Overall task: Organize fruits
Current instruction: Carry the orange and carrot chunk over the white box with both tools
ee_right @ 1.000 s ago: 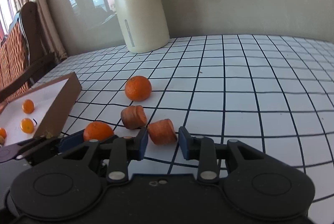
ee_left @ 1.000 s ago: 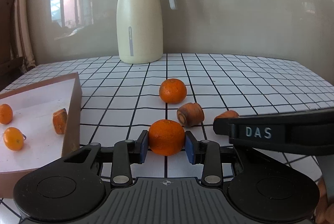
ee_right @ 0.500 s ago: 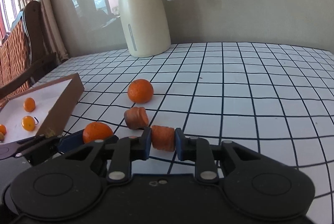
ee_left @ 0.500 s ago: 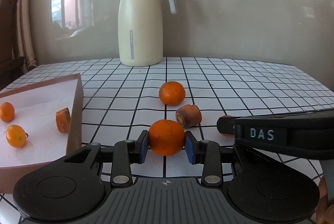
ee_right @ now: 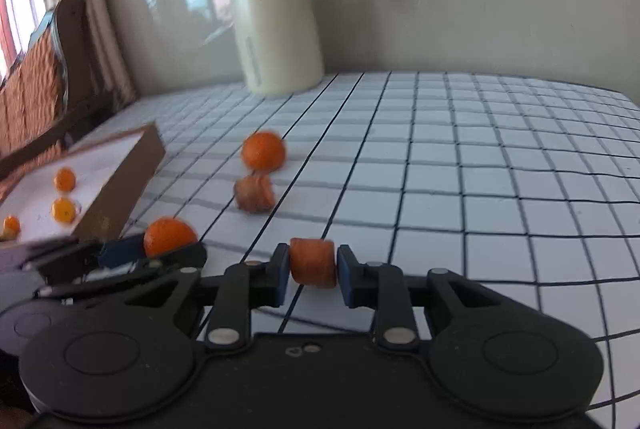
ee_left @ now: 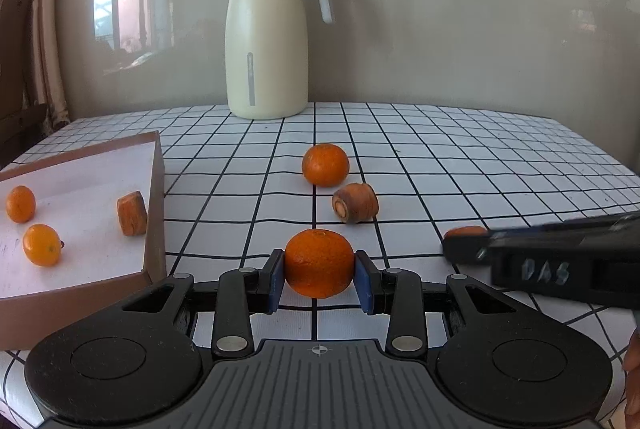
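My left gripper (ee_left: 319,281) is shut on an orange (ee_left: 319,263) just above the checked tablecloth, right of the brown box (ee_left: 157,189). My right gripper (ee_right: 313,271) has a cut carrot piece (ee_right: 313,261) between its blue pads. Those jaws are opening slightly, though the pads still touch the piece. In the left wrist view the right gripper (ee_left: 466,249) comes in from the right with the carrot piece (ee_left: 464,231) showing at its tip. The right wrist view shows the left gripper (ee_right: 160,253) and its orange (ee_right: 169,236) at lower left.
A second orange (ee_left: 325,165) and another carrot piece (ee_left: 355,202) lie mid-table. The box holds two small oranges (ee_left: 21,204) and a carrot piece (ee_left: 131,213). A cream jug (ee_left: 266,41) stands by the back wall. A wooden chair (ee_right: 48,69) is at the left.
The right gripper's jaws closed onto the carrot piece that lay between them on the cloth. In the left wrist view that gripper has slid to the right. The left gripper kept its orange.
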`<state>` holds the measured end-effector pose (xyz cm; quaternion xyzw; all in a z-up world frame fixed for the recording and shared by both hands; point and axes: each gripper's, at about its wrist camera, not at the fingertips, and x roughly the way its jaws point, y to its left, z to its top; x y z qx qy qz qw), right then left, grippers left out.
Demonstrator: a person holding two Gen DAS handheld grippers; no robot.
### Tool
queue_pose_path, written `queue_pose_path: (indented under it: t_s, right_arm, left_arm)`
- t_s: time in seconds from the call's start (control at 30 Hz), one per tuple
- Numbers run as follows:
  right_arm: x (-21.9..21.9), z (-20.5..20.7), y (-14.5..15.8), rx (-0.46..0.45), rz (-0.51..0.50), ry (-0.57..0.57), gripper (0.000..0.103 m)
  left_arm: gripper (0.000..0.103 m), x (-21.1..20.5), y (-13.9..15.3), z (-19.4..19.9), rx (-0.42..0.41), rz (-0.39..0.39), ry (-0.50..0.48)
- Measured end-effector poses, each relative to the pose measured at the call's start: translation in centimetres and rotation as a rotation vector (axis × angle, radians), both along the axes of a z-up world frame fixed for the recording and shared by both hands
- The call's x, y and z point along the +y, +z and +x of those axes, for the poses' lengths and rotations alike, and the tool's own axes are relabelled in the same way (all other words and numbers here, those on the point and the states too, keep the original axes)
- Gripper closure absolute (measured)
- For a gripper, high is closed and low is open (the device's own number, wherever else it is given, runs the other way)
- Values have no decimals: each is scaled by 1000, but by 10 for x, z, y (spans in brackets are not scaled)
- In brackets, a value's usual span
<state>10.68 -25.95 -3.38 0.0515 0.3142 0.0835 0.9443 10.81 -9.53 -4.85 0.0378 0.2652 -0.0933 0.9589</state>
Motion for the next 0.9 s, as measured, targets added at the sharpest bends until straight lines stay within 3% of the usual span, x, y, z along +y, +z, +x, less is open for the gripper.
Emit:
queue_pose_path:
  t_s: [0.1,0.43,0.9]
  right_arm:
    - [6,0,-1,-13,-38,5,85]
    - [-2,-11,13,-67,5,-10,88]
    - [19,-28,54,-185,89,79,88]
  left_arm:
    - [66,-1,-1,0,6,1,1]
    - [66,0,3,-5,-10,-10,-6]
    - [66,35,48,-37,-130,-59,16]
